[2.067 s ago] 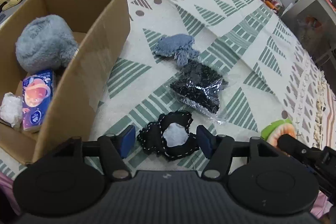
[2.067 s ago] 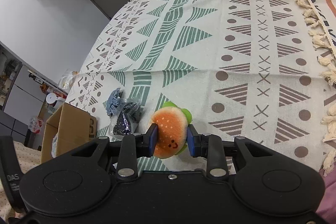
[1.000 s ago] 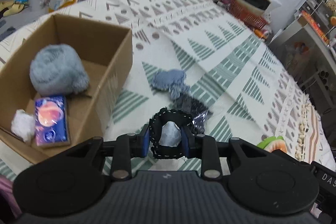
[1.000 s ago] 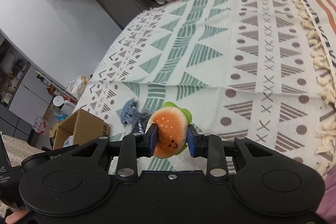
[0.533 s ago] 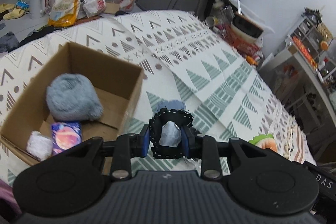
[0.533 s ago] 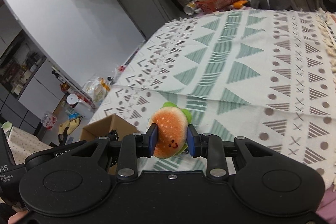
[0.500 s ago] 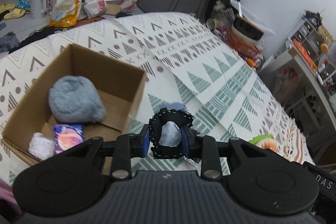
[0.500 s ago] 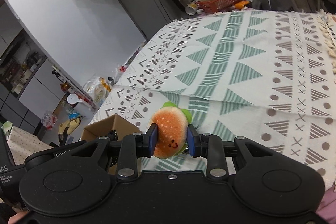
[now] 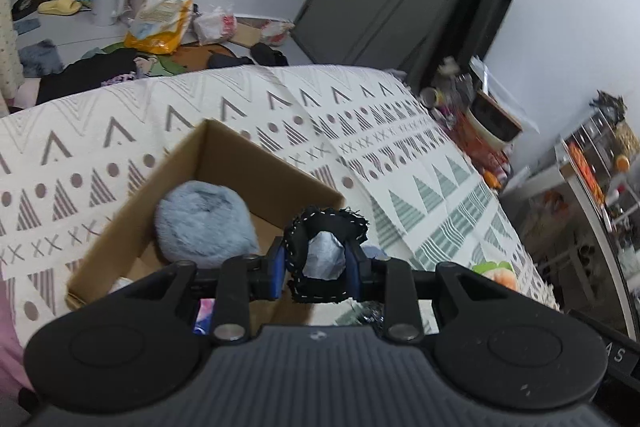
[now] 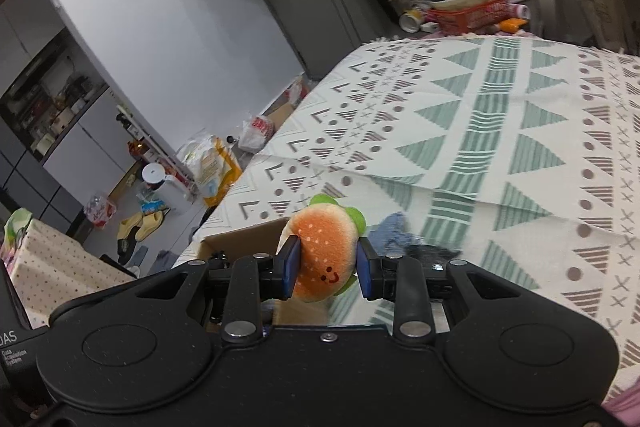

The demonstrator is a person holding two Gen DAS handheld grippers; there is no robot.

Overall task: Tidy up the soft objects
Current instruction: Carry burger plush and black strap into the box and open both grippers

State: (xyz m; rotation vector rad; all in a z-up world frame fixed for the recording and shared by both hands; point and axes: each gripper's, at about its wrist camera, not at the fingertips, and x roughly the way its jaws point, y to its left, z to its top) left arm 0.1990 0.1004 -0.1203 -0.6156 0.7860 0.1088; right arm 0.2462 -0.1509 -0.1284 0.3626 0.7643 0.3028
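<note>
My left gripper [image 9: 318,265] was clamped on a black fabric piece [image 9: 325,251] with white stitching round its edge and a pale grey patch in its middle, both blue pads [image 9: 277,273] pressed into its sides, and I held it lifted over the near right corner of the cardboard box [image 9: 224,163]. The box stood open on the patterned blanket [image 9: 392,163], and inside it lay a fluffy grey-blue plush ball [image 9: 202,223] against the far side, with the corner of a colourful tissue packet [image 9: 203,317] just showing beneath my left finger. To the right of my jaws, low in the left wrist view, I could see a slice of the burger plush [image 9: 496,273] that my other hand carried. My right gripper [image 10: 328,267] was closed tight on that burger plush [image 10: 326,251], its orange bun with a small smiling face squeezed between the pads [image 10: 291,263] and its green lettuce frill poking out at the top and right. I held it raised above the blanket [image 10: 520,131], with the top edge of the cardboard box [image 10: 244,237] just behind and left of it. Beyond it on the blanket lay a blue-grey fabric scrap [image 10: 394,231] and, touching it, a dark glossy bundle [image 10: 430,253], both blurred
</note>
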